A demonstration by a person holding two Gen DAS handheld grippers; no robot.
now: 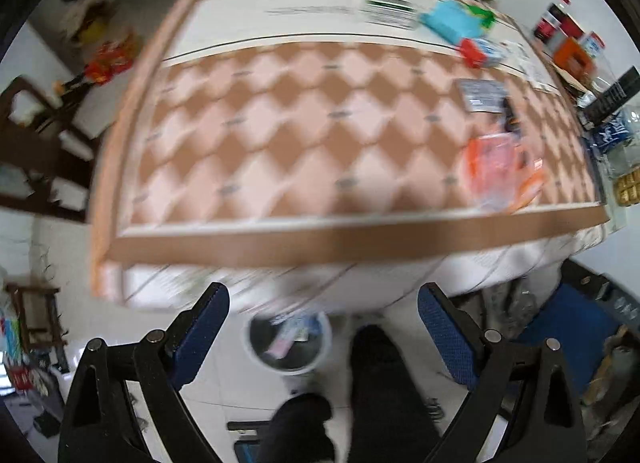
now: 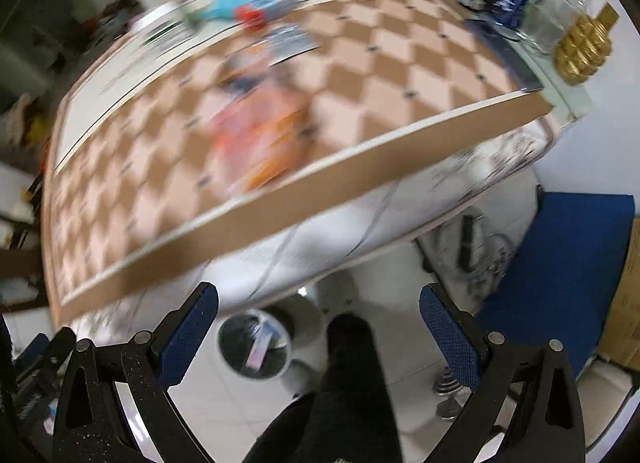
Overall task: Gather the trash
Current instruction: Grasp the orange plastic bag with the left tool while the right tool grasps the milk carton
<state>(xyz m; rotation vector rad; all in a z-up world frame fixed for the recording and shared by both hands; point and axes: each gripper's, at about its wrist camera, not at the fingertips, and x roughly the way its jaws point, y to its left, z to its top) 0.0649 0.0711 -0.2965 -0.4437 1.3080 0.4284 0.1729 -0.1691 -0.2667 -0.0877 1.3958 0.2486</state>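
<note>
Both the left gripper (image 1: 323,309) and right gripper (image 2: 319,305) are held with fingers apart and empty above the wastebasket (image 1: 289,343). Remaining trash, including an orange wrapper (image 1: 500,169), lies on the checkered table (image 1: 280,135). A reach toward it appears required next.

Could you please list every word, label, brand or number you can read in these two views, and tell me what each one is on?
None can be read; both views are motion-blurred.
White box at the table's far end: dark print and a barcode-like block, illegible.
White strip of the table covering: a line of print, smeared.
Grey packet: print too blurred.
Orange wrapper: no legible text.
</note>
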